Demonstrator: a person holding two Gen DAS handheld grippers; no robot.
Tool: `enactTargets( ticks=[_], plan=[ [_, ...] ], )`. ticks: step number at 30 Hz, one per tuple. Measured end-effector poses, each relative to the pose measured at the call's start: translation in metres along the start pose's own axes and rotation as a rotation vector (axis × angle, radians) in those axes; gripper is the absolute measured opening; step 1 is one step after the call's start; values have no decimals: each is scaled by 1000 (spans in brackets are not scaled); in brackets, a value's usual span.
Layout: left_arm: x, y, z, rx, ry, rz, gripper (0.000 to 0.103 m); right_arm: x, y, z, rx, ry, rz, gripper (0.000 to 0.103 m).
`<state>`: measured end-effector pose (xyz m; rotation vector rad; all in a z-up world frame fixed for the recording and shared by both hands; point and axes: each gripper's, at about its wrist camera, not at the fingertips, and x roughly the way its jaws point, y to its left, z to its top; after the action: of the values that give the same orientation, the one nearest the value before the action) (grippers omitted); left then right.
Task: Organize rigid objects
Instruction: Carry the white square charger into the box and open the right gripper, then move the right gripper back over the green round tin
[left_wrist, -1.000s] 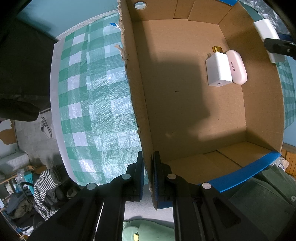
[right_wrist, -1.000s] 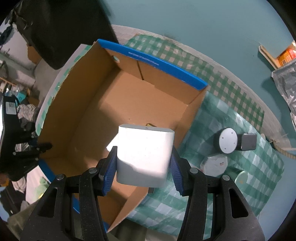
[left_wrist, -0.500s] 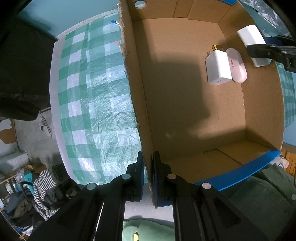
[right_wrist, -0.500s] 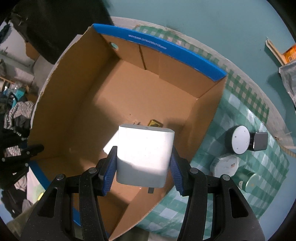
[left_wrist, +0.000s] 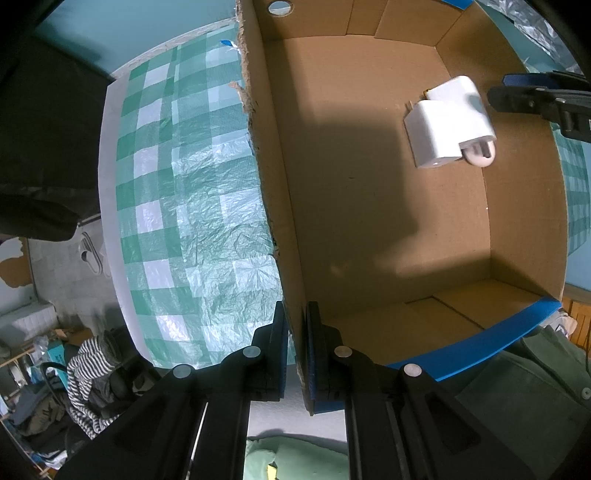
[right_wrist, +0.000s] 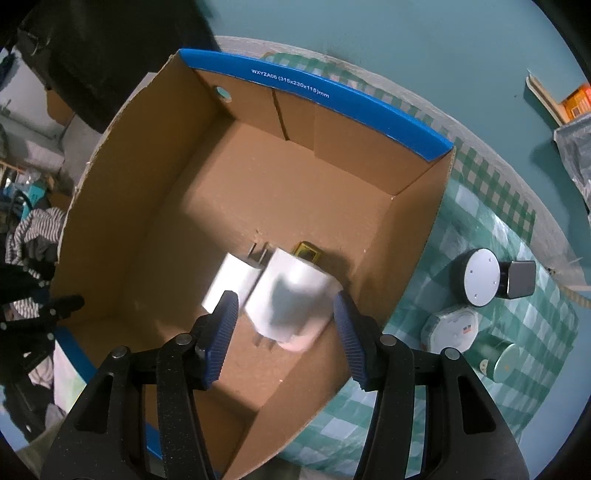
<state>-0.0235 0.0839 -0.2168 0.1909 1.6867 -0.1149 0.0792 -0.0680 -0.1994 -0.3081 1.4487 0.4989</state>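
Checked green-and-white tablecloth (left_wrist: 192, 206) is covering the table. Cardboard box (right_wrist: 280, 192), open top with blue-taped rims, is sitting on it.

Left gripper (left_wrist: 295, 354) is clamping the box's side wall near a corner, jaws closed on the cardboard, one pad inside, one outside.

Right gripper (right_wrist: 284, 325) is hanging over the box interior with its jaws apart and nothing between the pads. The large white adapter (right_wrist: 291, 295) is lying below it on the box floor, blurred, clear of both pads. It's sitting partly on top of a pale pink case (left_wrist: 480, 153) and right beside a smaller white charger (right_wrist: 232, 284) with its prongs pointing toward the far wall. A small gold-coloured item (right_wrist: 308, 249) is peeking out just behind the adapter; can't tell what it is.

Outside the box, on the cloth by its right wall: a round black-and-grey device (right_wrist: 476, 282), a small dark cube (right_wrist: 521, 278) touching it, a white round tin (right_wrist: 450, 330), a green can (right_wrist: 496, 360).
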Motion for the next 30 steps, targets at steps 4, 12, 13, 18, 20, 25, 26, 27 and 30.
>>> enactTargets(
  ticks=[4,12,13,18,20,25,26,27,30],
  plan=[
    [0,-1,-1,-1,-1,-1,9,-5,2,-2,-3,-12,-2,55],
    [-1,-1,0,-1,0,1,9,-25,-3,-5,9,-55,-3,63],
    [-1,-1,0,-1,0,2,9,-28,-5,-5,11,-59,-4,63],
    [-1,0,0,-4,1,0,9,-39,-11,-10,22,-70,-8,63],
    [-1,0,0,-4,1,0,9,-42,-14,-12,29,-74,-8,63],
    [-1,0,0,-5,1,0,9,-49,-24,-18,51,-80,-18,63],
    [-1,0,0,-4,1,0,9,-50,-26,-19,56,-81,-20,63],
    [-1,1,0,-5,1,1,9,-52,-29,-21,61,-81,-23,63],
    [-1,1,0,-4,1,0,9,-55,-37,-25,78,-83,-30,63]
  ],
)
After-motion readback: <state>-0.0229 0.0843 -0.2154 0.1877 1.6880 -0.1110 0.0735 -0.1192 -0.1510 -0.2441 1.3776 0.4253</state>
